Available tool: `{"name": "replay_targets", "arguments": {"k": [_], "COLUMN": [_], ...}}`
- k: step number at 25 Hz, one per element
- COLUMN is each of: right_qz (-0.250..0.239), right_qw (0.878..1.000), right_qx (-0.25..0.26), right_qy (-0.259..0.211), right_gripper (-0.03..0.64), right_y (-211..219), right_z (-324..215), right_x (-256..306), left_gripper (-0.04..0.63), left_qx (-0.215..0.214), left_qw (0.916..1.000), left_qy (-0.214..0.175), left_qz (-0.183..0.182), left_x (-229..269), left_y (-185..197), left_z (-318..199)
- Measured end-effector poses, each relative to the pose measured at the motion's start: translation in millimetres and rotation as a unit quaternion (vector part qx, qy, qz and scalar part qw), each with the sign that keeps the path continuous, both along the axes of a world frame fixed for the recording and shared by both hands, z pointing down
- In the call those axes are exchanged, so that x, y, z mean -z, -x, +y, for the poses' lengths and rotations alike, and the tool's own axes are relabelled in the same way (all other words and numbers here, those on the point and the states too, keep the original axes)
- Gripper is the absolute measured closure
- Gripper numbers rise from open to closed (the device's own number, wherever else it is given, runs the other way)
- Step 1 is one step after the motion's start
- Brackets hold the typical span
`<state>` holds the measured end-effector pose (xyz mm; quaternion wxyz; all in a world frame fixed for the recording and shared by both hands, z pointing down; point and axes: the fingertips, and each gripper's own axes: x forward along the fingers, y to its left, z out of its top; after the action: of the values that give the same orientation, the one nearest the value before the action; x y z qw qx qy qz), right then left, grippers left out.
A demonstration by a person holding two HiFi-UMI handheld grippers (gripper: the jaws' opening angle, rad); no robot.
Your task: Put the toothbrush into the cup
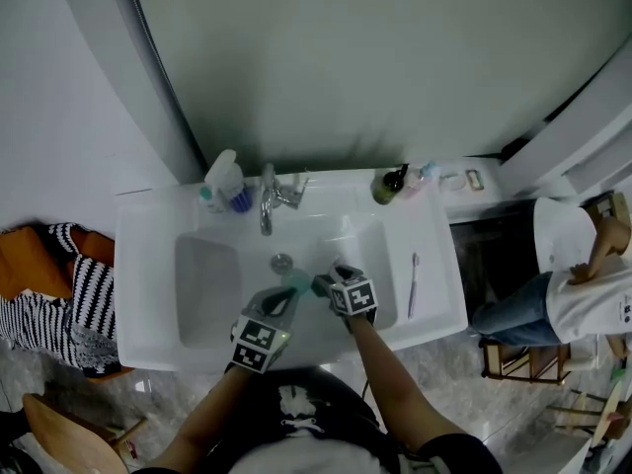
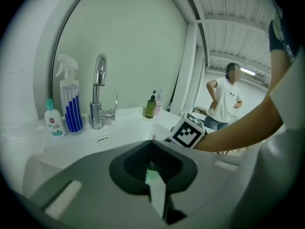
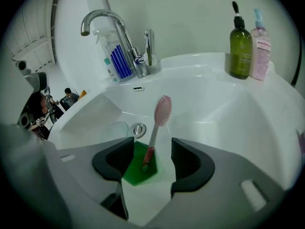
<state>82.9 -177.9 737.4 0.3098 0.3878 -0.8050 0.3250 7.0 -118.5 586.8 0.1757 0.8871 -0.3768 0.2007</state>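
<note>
Toothbrush (image 3: 153, 136) standing in green cup (image 3: 135, 174), low in sink basin (image 3: 214, 109) near drain (image 3: 138, 129); seemingly already in, only the retreat left.
Left tongs (image 2: 152, 167) pressed together on cup wall, pinching a pale green sliver of it: hold steady, no tilt; cannot tell whether cup rests on basin or hangs. Pink handle down inside cup, bristle head up and leaning a little. Right tongs (image 3: 152, 156) spread wide, one pad each side of handle, apparently touching neither. Best next: draw right tongs straight back along own line, wide open, clear of bristle head; risk of snagging and tipping brush or tugging cup. Second toothbrush (image 1: 413, 284) lying on counter (image 1: 434, 265), far right, well apart.
</note>
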Motion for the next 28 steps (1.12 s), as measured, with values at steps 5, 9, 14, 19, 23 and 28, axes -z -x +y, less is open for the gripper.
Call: {"name": "replay_targets", "arguments": {"k": [5,9,14,19,23,28], "right_qz": [-0.004,-0.035,-0.076,-0.103,-0.136,-0.145], "right_qw": [1.000,0.998,0.995,0.993,0.988,0.985], "right_qx": [-0.030,-0.048,-0.061,-0.050,-0.055,-0.077], "right_qy": [0.004,-0.003,-0.013,-0.024,-0.038,-0.060], "right_gripper": [0.377,0.457,0.506,0.563,0.606,0.614], "right_y": [-13.0,-18.6,-20.8,-25.2,-40.0,-76.0], "right_z": [3.0,7.6,11.8,20.0,24.1,27.1], "right_x": [14.0,29.8,47.2,65.3,85.7,102.9], "left_gripper": [0.595,0.597,0.596,0.595,0.595,0.595], "left_qx": [-0.008,-0.026,-0.031,-0.038,-0.047,-0.060], "left_qw": [1.0000,0.9995,0.9995,0.9992,0.9988,0.9981], "left_qy": [-0.001,0.013,0.011,0.000,-0.001,-0.003], "left_qz": [-0.001,-0.012,-0.004,-0.009,-0.011,-0.012], "left_x": [0.1,-4.2,-1.6,1.6,1.5,1.6], "left_y": [-6.4,-13.7,-23.0,-29.8,-35.6,-43.9], "left_z": [0.6,5.0,5.8,6.0,7.7,10.7]}}
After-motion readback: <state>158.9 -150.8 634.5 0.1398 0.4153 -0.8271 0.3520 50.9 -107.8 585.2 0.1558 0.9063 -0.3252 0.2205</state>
